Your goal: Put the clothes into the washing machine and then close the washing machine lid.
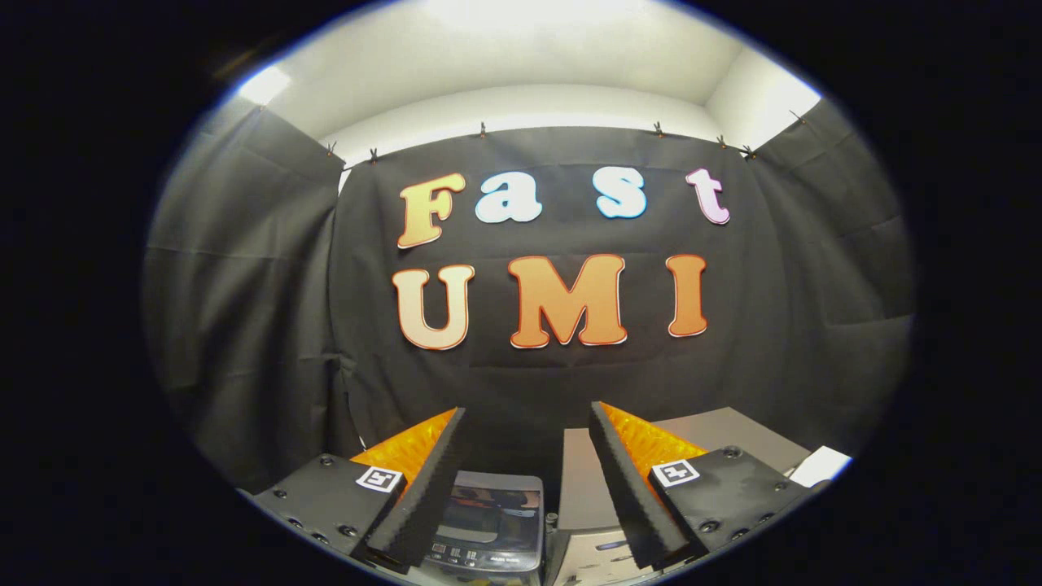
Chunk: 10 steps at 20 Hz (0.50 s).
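we see the washing machine [488,521] low between the gripper [527,423] fingers, a bit closer to the left finger [423,496] than the right finger [631,488], w/ the left finger's inner edge overlapping its left side. fingers spread wide apart, nothing held between them, no contact w/ the machine that we can tell. machine looks small & grey, w/ a dark see-through lid lying flat over its top and a row of small buttons on a front panel below the lid. we can't tell what's under the lid, too dim. just right of the washing machine sits a pale grey box-like surface [582,488], partly behind the right finger. beyond the machine hangs the booth's black cloth wall [244,325].
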Available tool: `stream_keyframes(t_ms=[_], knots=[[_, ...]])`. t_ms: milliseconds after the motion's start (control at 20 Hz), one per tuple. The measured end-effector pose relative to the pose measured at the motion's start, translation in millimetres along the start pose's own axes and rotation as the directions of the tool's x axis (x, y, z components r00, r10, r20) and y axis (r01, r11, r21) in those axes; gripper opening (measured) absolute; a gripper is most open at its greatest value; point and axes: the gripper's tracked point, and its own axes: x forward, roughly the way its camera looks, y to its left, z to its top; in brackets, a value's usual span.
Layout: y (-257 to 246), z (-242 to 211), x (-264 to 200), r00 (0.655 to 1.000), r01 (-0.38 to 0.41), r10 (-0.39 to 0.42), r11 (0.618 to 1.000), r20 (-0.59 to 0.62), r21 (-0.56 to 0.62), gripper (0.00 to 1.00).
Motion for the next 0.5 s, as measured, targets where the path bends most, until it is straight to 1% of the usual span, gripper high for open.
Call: stream_keyframes(t_ms=[200,350,450,500], knots=[[-49,7,-55,1.0,0.004,-0.004,1.0,0.018,0.013,0.96],[-75,4,-83,1.0,0.011,-0.011,1.0,0.019,0.001,0.96],[-84,3,-95,0.999,0.005,-0.004,1.0,0.035,-0.012,0.96],[-91,0,-98,0.999,0.014,-0.013,1.0,0.032,-0.019,0.96]])
